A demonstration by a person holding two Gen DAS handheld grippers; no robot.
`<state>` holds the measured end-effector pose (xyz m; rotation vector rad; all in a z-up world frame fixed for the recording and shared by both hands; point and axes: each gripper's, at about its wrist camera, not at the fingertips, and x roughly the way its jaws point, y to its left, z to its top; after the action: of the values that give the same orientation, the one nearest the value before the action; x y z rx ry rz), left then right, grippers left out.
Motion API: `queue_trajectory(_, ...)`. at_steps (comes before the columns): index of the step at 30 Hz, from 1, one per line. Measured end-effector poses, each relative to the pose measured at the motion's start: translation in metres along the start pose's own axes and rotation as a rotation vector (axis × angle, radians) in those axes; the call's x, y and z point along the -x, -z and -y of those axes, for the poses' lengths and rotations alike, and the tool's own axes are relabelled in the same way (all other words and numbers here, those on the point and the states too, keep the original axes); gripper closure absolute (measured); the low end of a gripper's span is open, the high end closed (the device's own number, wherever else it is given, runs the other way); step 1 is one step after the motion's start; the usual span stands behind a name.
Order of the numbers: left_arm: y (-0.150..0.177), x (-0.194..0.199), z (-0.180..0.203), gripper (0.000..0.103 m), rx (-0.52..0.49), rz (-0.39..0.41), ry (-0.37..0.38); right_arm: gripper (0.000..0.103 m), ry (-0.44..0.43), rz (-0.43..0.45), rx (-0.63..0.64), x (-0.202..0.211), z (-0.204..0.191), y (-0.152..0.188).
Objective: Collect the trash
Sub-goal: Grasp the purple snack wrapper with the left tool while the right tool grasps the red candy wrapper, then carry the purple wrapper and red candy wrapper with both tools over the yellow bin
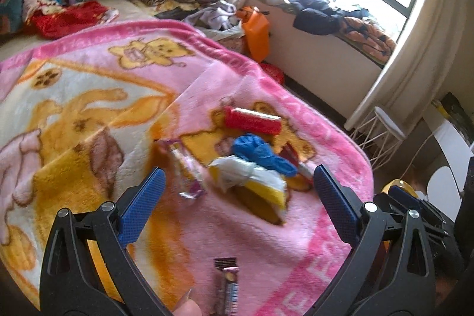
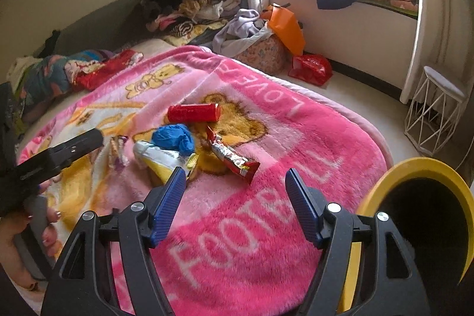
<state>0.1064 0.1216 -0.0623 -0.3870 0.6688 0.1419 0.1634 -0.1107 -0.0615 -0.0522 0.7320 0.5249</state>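
Note:
Trash lies on a pink blanket (image 2: 266,212): a red tube (image 2: 194,112), a crumpled blue glove (image 2: 173,138), a white and yellow wrapper (image 2: 160,157), a red and silver snack wrapper (image 2: 234,157) and a small clear purple wrapper (image 2: 117,150). In the left wrist view I see the red tube (image 1: 251,120), the blue glove (image 1: 260,151), the white and yellow wrapper (image 1: 251,178), the clear purple wrapper (image 1: 186,168) and a dark snack bar wrapper (image 1: 229,283) near the bottom. My left gripper (image 1: 237,191) is open above the wrappers. My right gripper (image 2: 235,191) is open and empty over the blanket.
A yellow-rimmed bin (image 2: 414,212) stands at the right, next to the bed. Piles of clothes (image 2: 189,2) lie at the head of the bed. An orange bag (image 2: 286,25), a red bag (image 2: 311,68) and a white wire stool (image 2: 435,108) stand on the floor.

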Motion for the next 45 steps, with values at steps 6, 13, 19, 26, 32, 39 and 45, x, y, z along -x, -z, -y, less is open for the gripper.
queue_trajectory(6, 0.004, -0.017, -0.022, 0.011, 0.05, -0.052, -0.021, 0.036, 0.015, -0.059, 0.038, -0.039, -0.001, -0.003)
queue_trajectory(13, 0.007, -0.036, -0.038, 0.033, 0.117, -0.097, -0.021, 0.036, 0.045, -0.119, 0.116, -0.079, -0.01, -0.003)
queue_trajectory(19, 0.007, -0.049, -0.045, 0.048, 0.164, -0.125, -0.016, 0.056, 0.062, -0.176, 0.15, -0.109, -0.013, -0.004)
queue_trajectory(26, 0.01, -0.056, -0.054, 0.085, 0.2, -0.144, -0.013, 0.084, 0.039, -0.177, 0.132, -0.11, -0.012, 0.003)
queue_trajectory(32, 0.011, -0.05, -0.054, 0.091, 0.195, -0.132, -0.008, 0.087, -0.019, -0.147, 0.053, -0.086, -0.008, 0.009)
queue_trajectory(39, 0.006, -0.035, -0.043, 0.097, 0.143, -0.096, 0.0, 0.087, -0.056, -0.141, 0.02, -0.059, -0.009, 0.024)
queue_trajectory(45, 0.0, -0.021, -0.028, 0.097, 0.093, -0.066, 0.022, 0.087, -0.065, -0.128, 0.003, -0.04, -0.007, 0.029)
